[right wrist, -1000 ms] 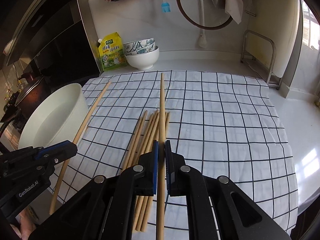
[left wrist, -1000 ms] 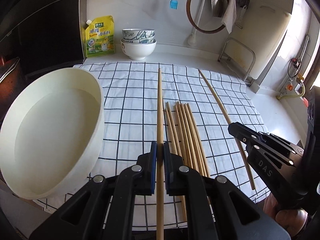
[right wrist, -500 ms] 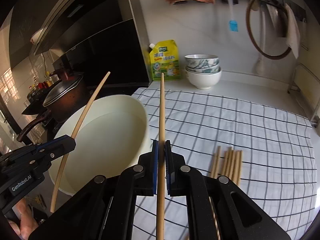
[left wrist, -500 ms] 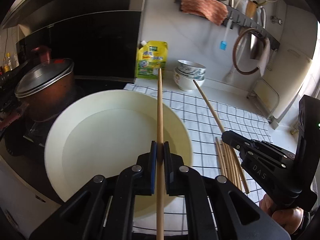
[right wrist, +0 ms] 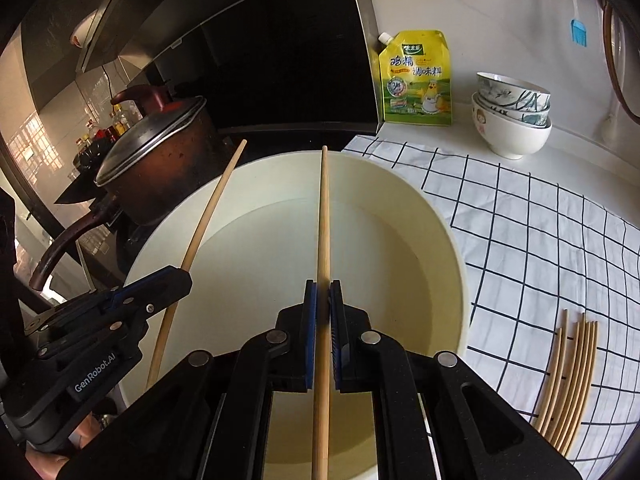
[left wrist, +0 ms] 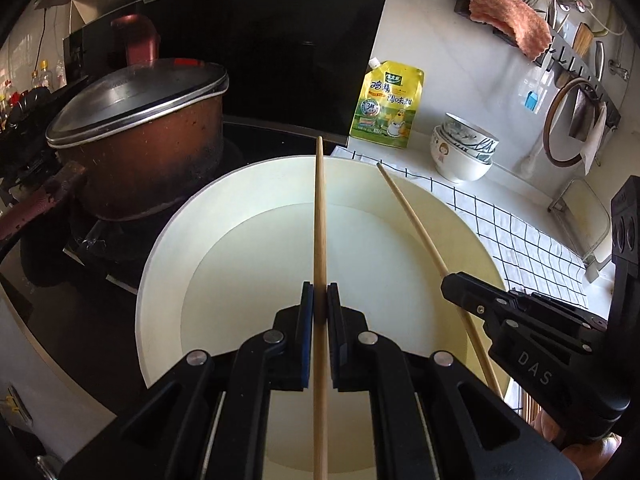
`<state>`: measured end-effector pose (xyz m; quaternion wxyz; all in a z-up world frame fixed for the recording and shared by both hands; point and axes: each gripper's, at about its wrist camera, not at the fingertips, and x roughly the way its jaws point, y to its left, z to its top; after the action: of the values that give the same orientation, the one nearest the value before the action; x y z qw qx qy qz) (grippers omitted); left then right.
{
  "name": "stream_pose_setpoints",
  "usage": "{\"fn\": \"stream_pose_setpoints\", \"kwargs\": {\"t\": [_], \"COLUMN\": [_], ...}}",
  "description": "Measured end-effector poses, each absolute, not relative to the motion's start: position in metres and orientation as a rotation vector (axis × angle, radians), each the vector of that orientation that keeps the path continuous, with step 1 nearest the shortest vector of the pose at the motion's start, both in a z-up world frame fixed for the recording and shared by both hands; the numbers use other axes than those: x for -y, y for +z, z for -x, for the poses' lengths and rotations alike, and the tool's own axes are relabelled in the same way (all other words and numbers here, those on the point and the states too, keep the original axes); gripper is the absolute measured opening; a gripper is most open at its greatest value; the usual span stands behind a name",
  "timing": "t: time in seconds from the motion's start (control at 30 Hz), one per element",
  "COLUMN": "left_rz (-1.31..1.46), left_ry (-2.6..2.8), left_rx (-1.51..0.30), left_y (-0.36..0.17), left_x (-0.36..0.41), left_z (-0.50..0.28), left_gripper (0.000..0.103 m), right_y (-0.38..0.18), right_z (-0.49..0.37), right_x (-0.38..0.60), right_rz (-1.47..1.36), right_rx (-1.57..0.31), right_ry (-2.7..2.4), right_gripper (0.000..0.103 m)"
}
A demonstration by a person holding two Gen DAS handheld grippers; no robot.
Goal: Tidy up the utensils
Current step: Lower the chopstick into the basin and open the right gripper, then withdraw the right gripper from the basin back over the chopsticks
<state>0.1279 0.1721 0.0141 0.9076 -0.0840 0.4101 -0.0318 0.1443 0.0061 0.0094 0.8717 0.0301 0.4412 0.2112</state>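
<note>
Two grippers are each clamping one wooden chopstick above a wide cream basin. In the left wrist view, the left gripper is pinching its chopstick between narrow blue-padded fingers, and the stick is running straight ahead over the basin, its far tip lying near the far rim. The right gripper is showing at the right edge of that view, closed on the second chopstick, which is slanting across the basin's right half toward the far rim.

From the right wrist view, the right gripper is squeezing that second chopstick, which is pointing across the basin's middle to the far rim. The left gripper is sitting at the lower left, its stick reaching over the basin's left rim toward a lidded brown pot.

Inside, the basin is looking pale and bare, with neither stick touching its floor as far as can be told. Six or so more chopsticks are lying bunched on a checked cloth to the basin's right. Stacked bowls and a yellow seasoning pouch are standing by the wall.
</note>
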Motion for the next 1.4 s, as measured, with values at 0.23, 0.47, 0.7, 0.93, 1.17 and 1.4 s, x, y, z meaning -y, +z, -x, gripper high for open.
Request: {"fn": "stream_pose_setpoints", "kwargs": {"t": [0.23, 0.47, 0.7, 0.93, 1.17, 1.4], "left_rz": [0.177, 0.189, 0.194, 0.197, 0.191, 0.169], "left_ry": [-0.082, -0.081, -0.041, -0.020, -0.004, 0.003], "left_rx": [-0.911, -0.944, -0.906, -0.892, -0.889, -0.877], "left_y": [-0.012, -0.023, -0.016, -0.010, -0.006, 0.002], "left_x": [-0.174, -0.177, -0.182, -0.183, -0.181, -0.173], "left_z": [-0.140, -0.145, -0.138, -0.126, -0.113, -0.096], "left_gripper": [0.008, 0.008, 0.055, 0.055, 0.061, 0.065], "right_y": [-0.012, -0.018, -0.009, -0.002, 0.004, 0.011], "right_z": [-0.155, -0.157, -0.151, -0.140, -0.123, -0.106], "right_x": [-0.014, -0.013, -0.008, -0.001, 0.007, 0.022], "right_rz": [-0.055, -0.047, -0.052, -0.068, -0.087, -0.123], "right_rx": [-0.991, -1.009, -0.973, -0.947, -0.922, -0.900], "right_ry": [0.420, 0.409, 0.399, 0.403, 0.410, 0.426], "right_gripper": [0.006, 0.007, 0.018, 0.018, 0.020, 0.026]}}
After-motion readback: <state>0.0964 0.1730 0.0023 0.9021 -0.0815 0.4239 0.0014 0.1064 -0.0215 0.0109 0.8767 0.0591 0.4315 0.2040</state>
